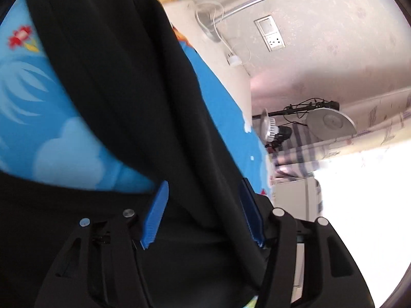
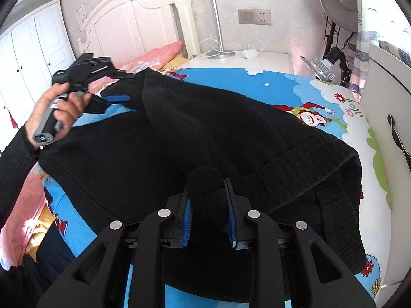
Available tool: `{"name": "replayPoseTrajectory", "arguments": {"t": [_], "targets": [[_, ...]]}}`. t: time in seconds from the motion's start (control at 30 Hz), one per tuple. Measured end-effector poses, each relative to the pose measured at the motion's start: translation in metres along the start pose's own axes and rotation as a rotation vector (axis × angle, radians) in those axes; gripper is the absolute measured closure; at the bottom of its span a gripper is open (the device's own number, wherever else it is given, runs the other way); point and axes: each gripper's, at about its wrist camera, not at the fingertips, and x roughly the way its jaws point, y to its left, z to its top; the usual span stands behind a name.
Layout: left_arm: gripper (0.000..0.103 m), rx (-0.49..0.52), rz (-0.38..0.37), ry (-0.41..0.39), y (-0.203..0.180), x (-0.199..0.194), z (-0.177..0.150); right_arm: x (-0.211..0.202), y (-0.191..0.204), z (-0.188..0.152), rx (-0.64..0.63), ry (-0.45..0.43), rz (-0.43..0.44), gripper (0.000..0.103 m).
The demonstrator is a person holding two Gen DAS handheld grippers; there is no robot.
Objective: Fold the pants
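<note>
On the cartoon-print bedsheet [image 2: 257,87], soft, limp black knit pants [image 2: 159,154] lie bunched. The left gripper [image 2: 115,87] stands half-wide over a leg, fabric between its jaws, though whether it pinches I cannot tell. The right gripper [image 2: 208,218] clamps a thick fold near the ribbed waistband [image 2: 308,164], probably the firmest hold

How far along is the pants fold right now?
Done: the black fleece pants are bunched lengthwise on the blue cartoon bedsheet, though not neatly. In hand: the right gripper pinches a wad of fabric near the ribbed waistband; the left gripper straddles a ridge of cloth at the far end, jaws not visibly pressing. Left: smoothing and the crosswise folds.
</note>
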Motion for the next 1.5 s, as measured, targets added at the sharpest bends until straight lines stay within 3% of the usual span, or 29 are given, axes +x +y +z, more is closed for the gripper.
{"name": "replayPoseTrajectory", "arguments": {"t": [0.13, 0.23, 0.27, 0.33, 0.37, 0.43, 0.47, 0.63, 0.77, 0.9, 1.0, 1.1, 1.23, 1.3, 1.47, 1.5], "targets": [[0.047, -0.021, 0.001, 0.069, -0.005, 0.024, -0.003, -0.002, 0.003, -0.001, 0.0, -0.007, -0.009, 0.078], [0.057, -0.056, -0.007, 0.118, -0.001, 0.042, -0.008, 0.001, 0.001, -0.002, 0.031, 0.008, -0.009, 0.077], [0.064, -0.057, -0.009, 0.134, 0.0, 0.048, -0.01, 0.001, -0.001, -0.003, 0.052, 0.016, -0.013, 0.076], [0.089, -0.059, -0.005, 0.167, 0.0, 0.061, -0.012, -0.002, -0.007, -0.006, 0.118, 0.025, -0.024, 0.069], [0.091, -0.06, 0.0, 0.17, 0.001, 0.063, -0.012, -0.004, -0.009, -0.009, 0.149, 0.025, -0.023, 0.065], [0.093, -0.044, -0.018, 0.16, -0.002, 0.059, -0.013, -0.013, -0.011, -0.017, 0.214, 0.019, -0.018, 0.034], [0.093, -0.035, -0.024, 0.156, -0.004, 0.057, -0.014, -0.02, -0.012, -0.022, 0.252, 0.001, -0.016, 0.011], [0.093, -0.018, -0.022, 0.155, -0.003, 0.053, -0.018, -0.027, -0.019, -0.038, 0.529, 0.03, 0.118, 0.01], [0.093, -0.008, -0.028, 0.148, -0.006, 0.05, -0.019, -0.011, -0.022, -0.038, 0.732, 0.054, 0.201, 0.015], [0.093, 0.017, -0.039, 0.144, -0.017, 0.043, -0.017, 0.008, -0.029, -0.041, 0.879, 0.084, 0.206, 0.021], [0.093, 0.031, -0.039, 0.142, -0.022, 0.04, -0.015, 0.018, -0.036, -0.043, 0.947, 0.084, 0.171, 0.03], [0.093, 0.035, -0.042, 0.139, -0.023, 0.039, -0.014, 0.027, -0.044, -0.051, 1.016, 0.091, 0.158, 0.032], [0.093, 0.037, -0.045, 0.139, -0.019, 0.037, -0.014, 0.033, -0.046, -0.048, 1.017, 0.086, 0.126, 0.033], [0.093, 0.04, -0.042, 0.138, -0.019, 0.036, -0.014, 0.035, -0.051, -0.049, 1.018, 0.086, 0.081, 0.061], [0.094, 0.063, -0.031, 0.131, -0.026, 0.031, -0.015, 0.029, -0.064, -0.04, 0.985, 0.046, 0.079, 0.088], [0.094, 0.068, -0.03, 0.13, -0.028, 0.028, -0.015, 0.025, -0.067, -0.038, 0.981, 0.039, 0.088, 0.089]]}}
